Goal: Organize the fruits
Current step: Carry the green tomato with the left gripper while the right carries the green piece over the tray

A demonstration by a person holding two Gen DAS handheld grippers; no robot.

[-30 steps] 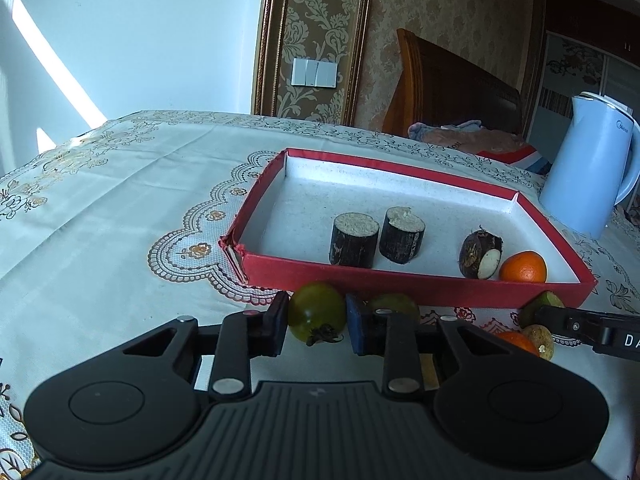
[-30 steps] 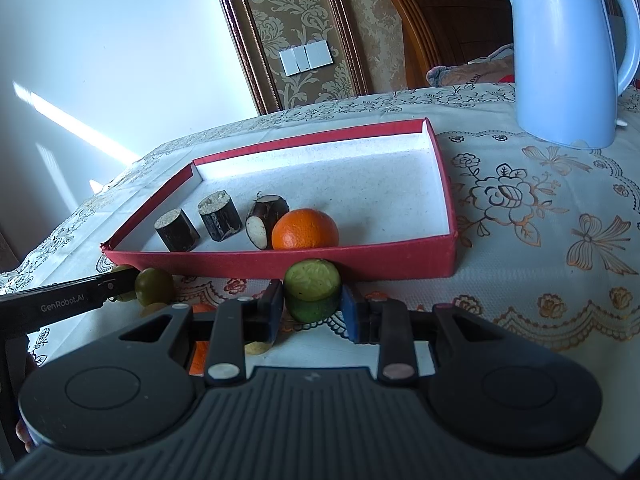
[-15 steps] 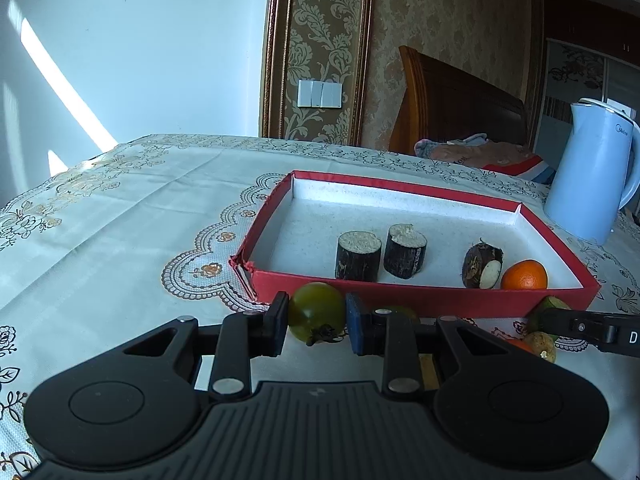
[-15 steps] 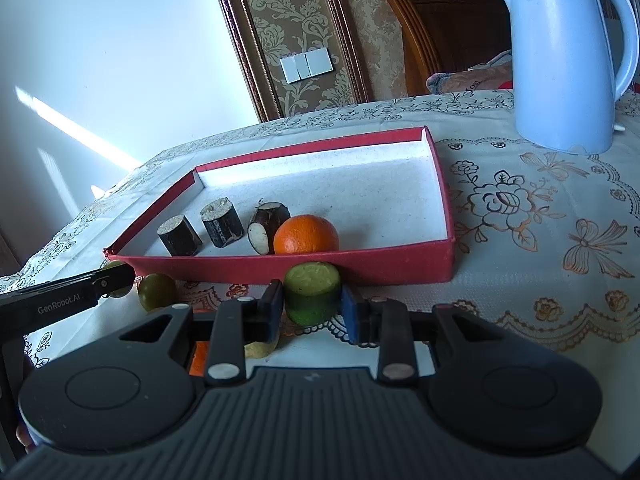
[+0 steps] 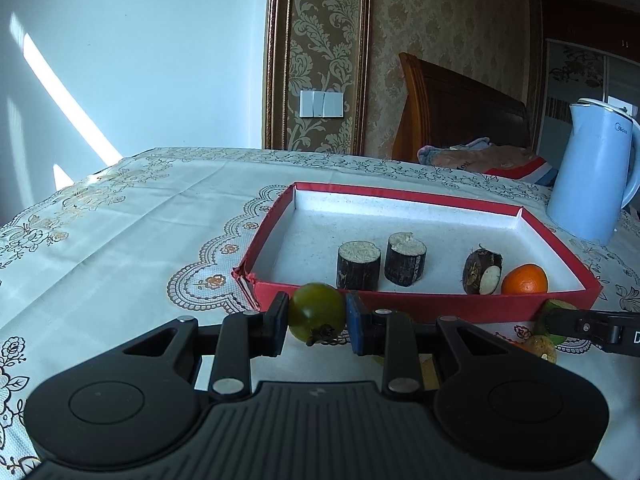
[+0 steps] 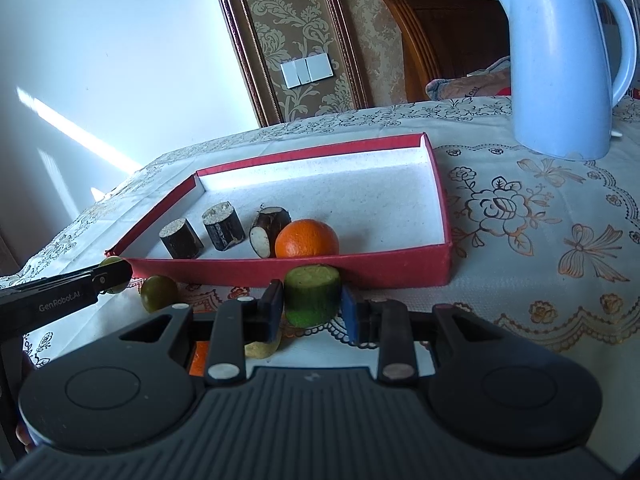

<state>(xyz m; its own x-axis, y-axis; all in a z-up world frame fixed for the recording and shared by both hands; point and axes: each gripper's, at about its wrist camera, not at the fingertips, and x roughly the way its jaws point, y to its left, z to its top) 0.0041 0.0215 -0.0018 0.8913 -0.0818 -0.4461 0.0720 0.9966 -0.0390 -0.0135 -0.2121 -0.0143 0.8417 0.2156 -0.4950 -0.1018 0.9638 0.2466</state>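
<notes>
left gripper pinches a green tomato; right gripper pinches a green cylinder piece. only the right view shows a second tomato outside the red tray.

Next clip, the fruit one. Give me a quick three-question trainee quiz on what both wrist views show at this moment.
1. True or false: the left claw is shut on a green tomato.
2. What does the right claw hold? A) the orange B) a green cut cylinder C) the kettle
3. How many pieces lie inside the red tray?

Key:
1. True; its pads press on the tomato's sides.
2. B, the green cut cylinder, held in front of the tray's near wall.
3. Four: two dark stubs, a dark piece with a white cut face, and the orange.
</notes>
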